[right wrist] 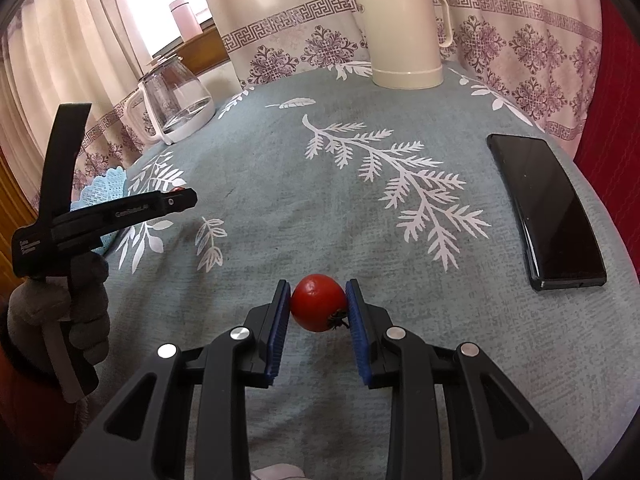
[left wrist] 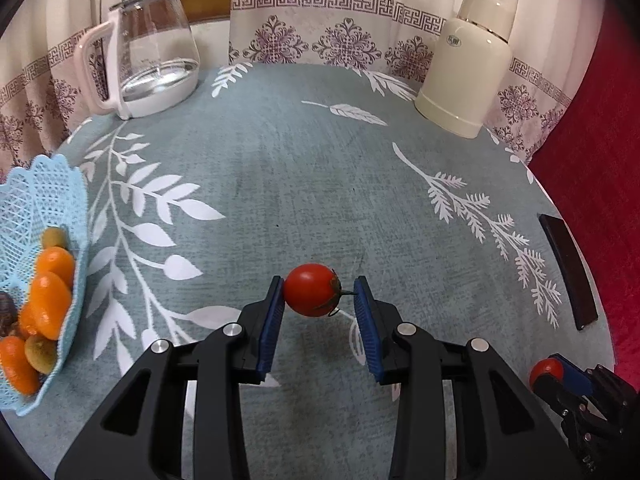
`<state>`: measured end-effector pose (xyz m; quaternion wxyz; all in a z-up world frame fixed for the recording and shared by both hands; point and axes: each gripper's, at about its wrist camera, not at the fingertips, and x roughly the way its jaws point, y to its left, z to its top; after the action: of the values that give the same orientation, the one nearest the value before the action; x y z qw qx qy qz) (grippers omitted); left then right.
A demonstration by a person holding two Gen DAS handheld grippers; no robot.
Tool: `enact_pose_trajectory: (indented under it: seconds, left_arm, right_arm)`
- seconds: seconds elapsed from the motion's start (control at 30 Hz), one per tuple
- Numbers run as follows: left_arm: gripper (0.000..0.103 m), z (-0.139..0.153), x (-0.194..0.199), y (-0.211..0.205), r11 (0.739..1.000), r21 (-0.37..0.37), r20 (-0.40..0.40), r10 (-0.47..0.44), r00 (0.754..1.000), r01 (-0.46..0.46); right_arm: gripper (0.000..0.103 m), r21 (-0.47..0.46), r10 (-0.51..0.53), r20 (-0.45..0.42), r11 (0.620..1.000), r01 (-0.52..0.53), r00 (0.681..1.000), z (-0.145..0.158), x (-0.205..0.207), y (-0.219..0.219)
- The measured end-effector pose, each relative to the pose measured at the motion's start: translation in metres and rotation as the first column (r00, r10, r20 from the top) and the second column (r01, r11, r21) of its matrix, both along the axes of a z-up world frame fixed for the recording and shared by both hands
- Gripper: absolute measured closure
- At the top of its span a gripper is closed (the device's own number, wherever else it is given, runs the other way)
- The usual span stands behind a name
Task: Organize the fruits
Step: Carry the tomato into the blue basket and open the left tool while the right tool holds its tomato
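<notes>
A red tomato (left wrist: 311,289) sits between the blue pads of the left gripper (left wrist: 319,294): the left pad touches it, while the right pad stands just off its stem side, so whether it is truly pinched I cannot tell, nor whether it rests on the cloth or hangs just above it. A second tomato (right wrist: 318,302) is pinched in the right gripper (right wrist: 318,300), both pads pressed against its sides; in the left wrist view this gripper and its fruit are only partly seen at the lower right edge. Left of the first tomato, at the table's edge, stands a pale blue mesh basket (left wrist: 64,184) holding orange fruits (left wrist: 50,304) and greenish ones (left wrist: 40,354); a dark item in it is cut off and hard to name. The cloth (left wrist: 280,184) under everything is grey-blue with white leaf prints. Beyond the first tomato, a glass kettle (left wrist: 154,50) stands far left and a cream flask (left wrist: 466,68) far right. A black phone (right wrist: 546,210) lies flat to the right. Patterned curtains (left wrist: 312,12) hang behind, with red fabric (left wrist: 592,184) at the right. A gloved hand (right wrist: 60,312) grips the left gripper's handle.
</notes>
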<state>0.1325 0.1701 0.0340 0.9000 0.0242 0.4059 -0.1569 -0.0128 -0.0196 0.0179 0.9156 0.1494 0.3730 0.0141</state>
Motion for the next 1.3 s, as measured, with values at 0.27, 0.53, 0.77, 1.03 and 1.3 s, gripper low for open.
enact_pose_trajectory:
  seconds: [0.27,0.53,0.77,1.03,1.3]
  left_arm:
    - [0.066,0.016,-0.014,0.013,0.999,0.022,0.059,0.035,0.998,-0.036]
    - [0.066,0.033,-0.026,0.034,0.997,0.013,0.112,0.076,0.991,-0.078]
    - [0.066,0.046,-0.031,0.064,0.99,-0.007,0.143,0.139,0.98,-0.14]
    - [0.066,0.055,-0.036,0.112,0.969,-0.025,0.166,0.247,0.955,-0.246]
    - [0.066,0.055,-0.042,0.165,0.933,-0.033,0.165,0.36,0.918,-0.359]
  right_arm:
    - [0.074,-0.007,0.017,0.008,1.0,-0.017,1.0,0.004,-0.002,0.007]
    - [0.074,-0.019,0.031,0.014,0.999,-0.031,0.999,0.01,-0.002,0.017]
    - [0.074,-0.027,0.049,0.017,0.998,-0.048,0.999,0.013,-0.001,0.025]
    - [0.074,-0.034,0.067,0.019,0.997,-0.066,0.998,0.016,-0.001,0.035]
    - [0.074,-0.044,0.088,0.02,0.995,-0.087,0.996,0.019,0.0,0.048]
